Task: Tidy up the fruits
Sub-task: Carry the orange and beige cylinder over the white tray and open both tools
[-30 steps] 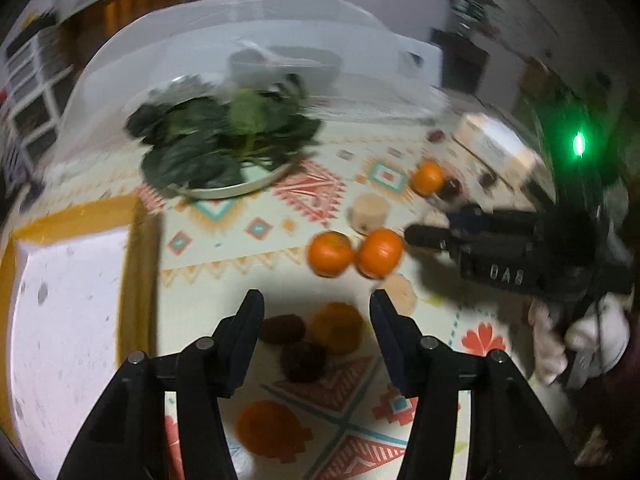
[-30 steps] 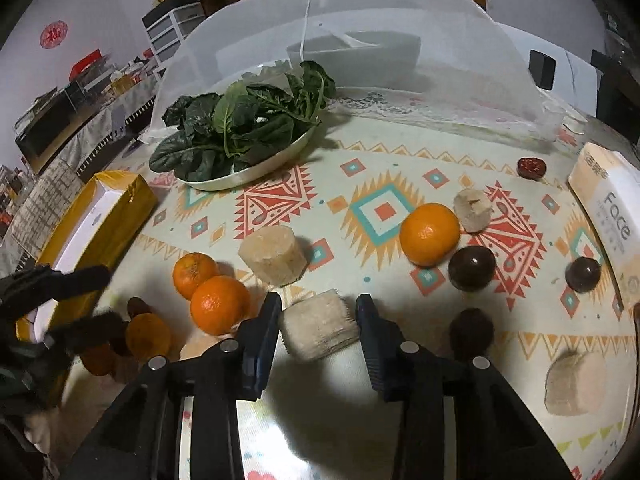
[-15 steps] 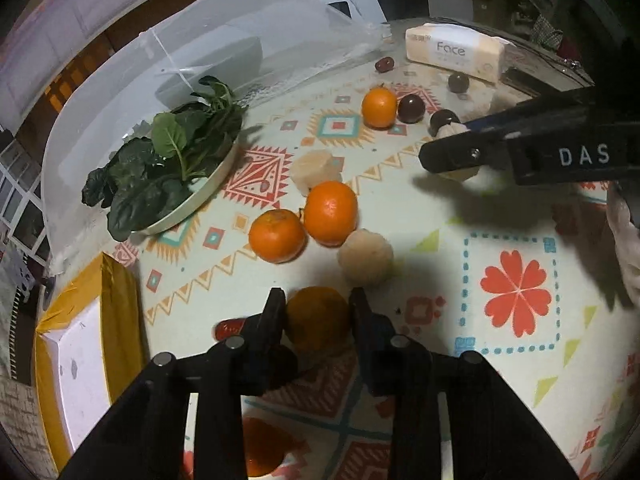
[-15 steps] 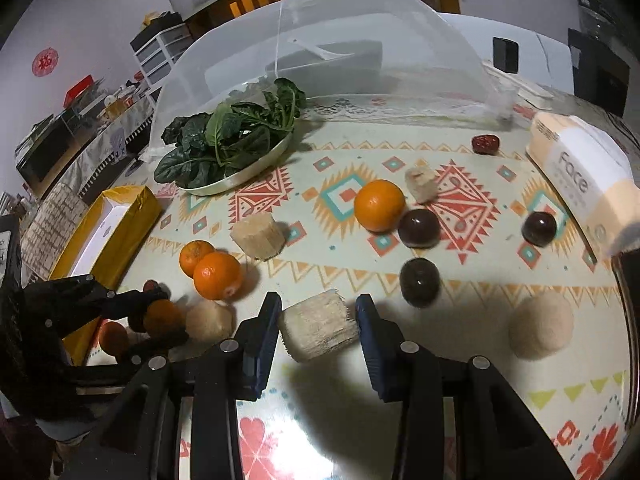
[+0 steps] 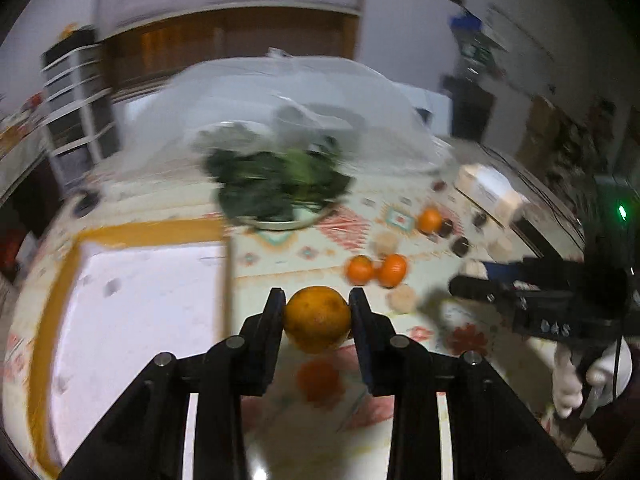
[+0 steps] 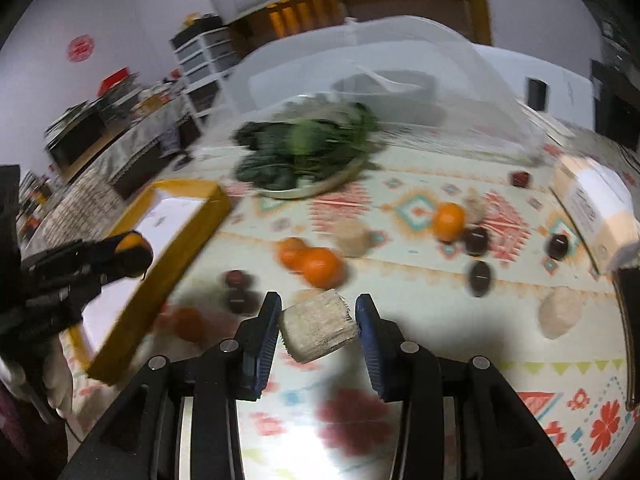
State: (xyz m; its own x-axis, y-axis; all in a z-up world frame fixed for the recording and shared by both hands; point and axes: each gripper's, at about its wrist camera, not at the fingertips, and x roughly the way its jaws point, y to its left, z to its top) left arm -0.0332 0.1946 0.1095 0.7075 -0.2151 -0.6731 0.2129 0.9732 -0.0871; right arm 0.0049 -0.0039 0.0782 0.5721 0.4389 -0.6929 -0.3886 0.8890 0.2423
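You are holding a dull orange fruit (image 5: 317,318) clamped between the two black fingers of your left gripper (image 5: 317,312), lifted clear of the patterned tablecloth (image 5: 404,208), just beside the right wall of the yellow-rimmed box (image 5: 152,232) with its white inside. Your right gripper (image 6: 318,324) is squeezing a pale, rough-cut cylinder chunk (image 6: 318,330), which is sitting tilted between the blue-padded fingers (image 6: 266,328) above the cloth. In the right wrist view, two bright oranges (image 6: 316,264) are lying touching each other just beyond the chunk, a third orange (image 6: 450,220) is resting farther right next to a dark round fruit (image 6: 476,240), and more dark fruits (image 6: 480,276) and pale chunks (image 6: 560,312) are scattered around them. A plate of dark leafy greens (image 6: 304,152) is sitting at the edge of a white mesh food cover (image 6: 380,64) at the back, and a cream carton (image 6: 596,204) is lying at the right edge. Both views are blurring, so finer detail is hard to tell
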